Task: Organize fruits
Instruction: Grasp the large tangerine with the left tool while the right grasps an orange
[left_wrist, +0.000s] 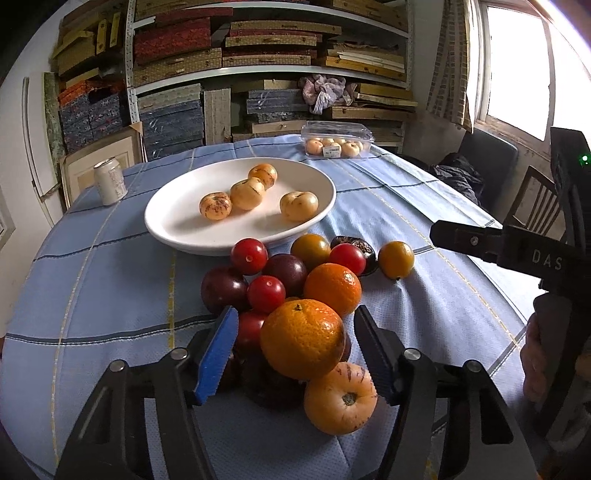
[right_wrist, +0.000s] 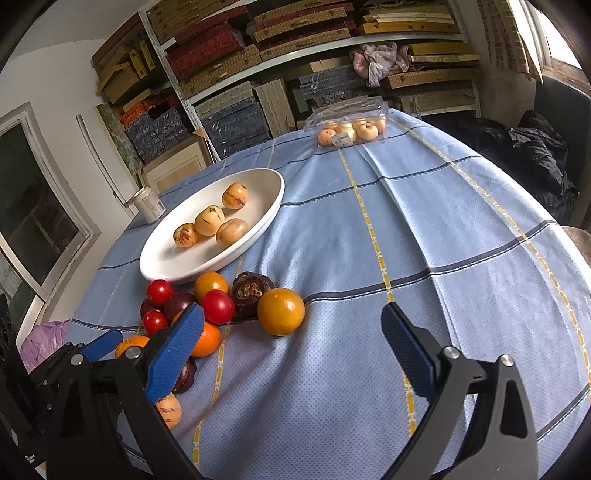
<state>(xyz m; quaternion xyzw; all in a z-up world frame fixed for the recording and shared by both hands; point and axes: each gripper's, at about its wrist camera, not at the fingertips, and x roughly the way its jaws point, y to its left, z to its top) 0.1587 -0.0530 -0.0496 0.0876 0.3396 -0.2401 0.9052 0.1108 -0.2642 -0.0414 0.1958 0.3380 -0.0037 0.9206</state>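
Note:
A white bowl (left_wrist: 177, 225) holds several pale striped yellow fruits (left_wrist: 298, 205); it also shows in the right wrist view (right_wrist: 162, 264). In front of it lies a pile of fruit: red tomatoes (left_wrist: 249, 255), dark plums (left_wrist: 223, 288), oranges (left_wrist: 332, 288), and a yellow-orange fruit (left_wrist: 396, 259) off to the right. My left gripper (left_wrist: 295, 350) is open, its jaws either side of a large orange (left_wrist: 302, 338), not touching it. A striped yellow fruit (left_wrist: 340, 400) lies just below. My right gripper (right_wrist: 295, 354) is open and empty over the cloth, right of the pile (right_wrist: 218, 306).
A blue checked cloth (right_wrist: 406, 240) covers the table. A clear plastic box of pale fruits (left_wrist: 338, 142) stands at the far edge. A drinks can (left_wrist: 110, 181) stands at the far left. Shelves of stacked boxes fill the back wall. Chairs stand at the right.

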